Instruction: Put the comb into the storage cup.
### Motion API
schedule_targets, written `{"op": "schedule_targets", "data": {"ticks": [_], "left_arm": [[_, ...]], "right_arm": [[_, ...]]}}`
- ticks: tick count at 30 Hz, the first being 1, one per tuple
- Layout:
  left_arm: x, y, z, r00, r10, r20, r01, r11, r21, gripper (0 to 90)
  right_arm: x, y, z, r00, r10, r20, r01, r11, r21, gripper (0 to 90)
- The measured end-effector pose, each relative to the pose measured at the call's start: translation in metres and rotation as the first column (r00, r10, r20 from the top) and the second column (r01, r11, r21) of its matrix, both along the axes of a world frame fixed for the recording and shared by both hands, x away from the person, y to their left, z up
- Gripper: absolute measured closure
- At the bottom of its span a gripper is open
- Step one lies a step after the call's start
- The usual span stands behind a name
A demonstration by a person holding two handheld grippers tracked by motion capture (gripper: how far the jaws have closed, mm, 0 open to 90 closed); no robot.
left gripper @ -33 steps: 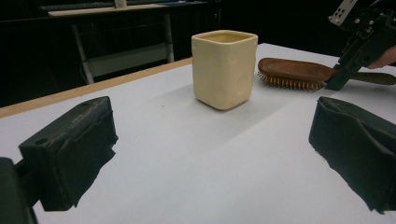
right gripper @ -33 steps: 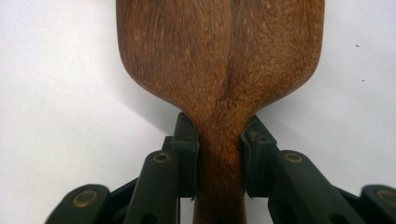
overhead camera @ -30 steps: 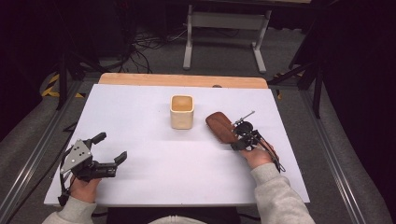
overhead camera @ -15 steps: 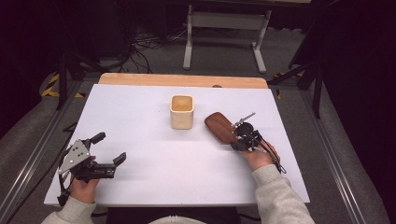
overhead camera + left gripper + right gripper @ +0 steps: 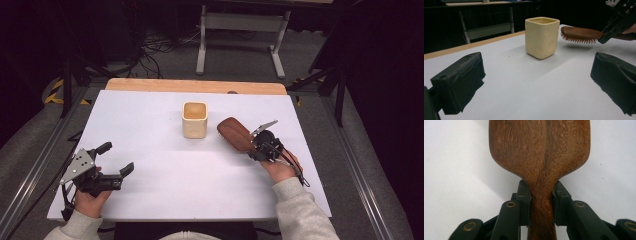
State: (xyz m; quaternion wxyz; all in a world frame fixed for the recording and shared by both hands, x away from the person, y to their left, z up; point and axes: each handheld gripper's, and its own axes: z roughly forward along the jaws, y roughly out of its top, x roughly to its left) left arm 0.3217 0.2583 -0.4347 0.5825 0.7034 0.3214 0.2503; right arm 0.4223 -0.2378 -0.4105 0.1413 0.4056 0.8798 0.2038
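High view puts the wooden hairbrush (image 5: 236, 134) right of the table's middle, toward the right edge, with its broad head nearest the cream square cup (image 5: 194, 119) and its handle running back and to the right into the right gripper (image 5: 254, 148). The brush's long axis therefore slants from the person's right hand up toward the cup, and the head stops just beside the cup's right side without touching it. From the left gripper view the brush (image 5: 580, 34) hangs clear of the white table (image 5: 529, 90), bristles down, roughly level, its head lower than the cup's (image 5: 542, 37) open rim. So I judge that any move to put the brush into the cup turns on lifting the head above that rim and tipping the long axis toward upright.

Right gripper view shows both jaws clamped on the narrow neck of the handle (image 5: 541, 202), wood pressed on each side, the head reaching straight ahead of them. The right hand is much the nearer to the cup; its forearm comes in from the near right corner.

The left gripper (image 5: 116, 161) lies near the table's near left corner, well apart from cup and brush, jaws spread wide with nothing between them.
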Motion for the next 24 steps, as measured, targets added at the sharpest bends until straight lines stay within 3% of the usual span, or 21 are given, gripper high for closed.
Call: {"op": "schedule_targets", "data": {"ticks": [5, 8, 14, 15, 21, 24], "left_arm": [[0.0, 0.0, 0.0, 0.9999, -0.013, -0.002, 0.013, 0.9998, 0.014, 0.2], [-0.001, 0.002, 0.0, 0.999, -0.044, 0.001, 0.044, 0.999, -0.003, 0.1], [-0.001, 0.003, 0.001, 0.999, -0.044, -0.008, 0.044, 0.999, -0.01, 0.2], [-0.001, 0.003, 0.001, 0.9991, -0.041, -0.01, 0.041, 0.9991, 0.0, 0.2], [0.0, 0.001, 0.0, 0.9988, -0.046, -0.015, 0.046, 0.9989, 0.005, 0.1], [0.001, 0.001, 0.0, 0.9981, -0.054, -0.031, 0.054, 0.9985, 0.0, 0.2]], "right_arm": [[-0.006, 0.0, 0.01, 0.9992, 0.023, 0.031, -0.024, 0.999, 0.025, 72.0], [-0.01, 0.001, 0.015, 0.9977, 0.042, 0.053, -0.044, 0.998, 0.038, 72.0], [-0.016, 0.003, 0.023, 0.9921, 0.074, 0.101, -0.082, 0.994, 0.075, 71.9], [-0.02, 0.006, 0.026, 0.9861, 0.102, 0.132, -0.113, 0.99, 0.083, 71.9], [-0.029, 0.011, 0.033, 0.9742, 0.137, 0.18, -0.159, 0.98, 0.119, 71.9], [-0.034, 0.016, 0.037, 0.9627, 0.171, 0.21, -0.201, 0.971, 0.133, 71.9]]}}
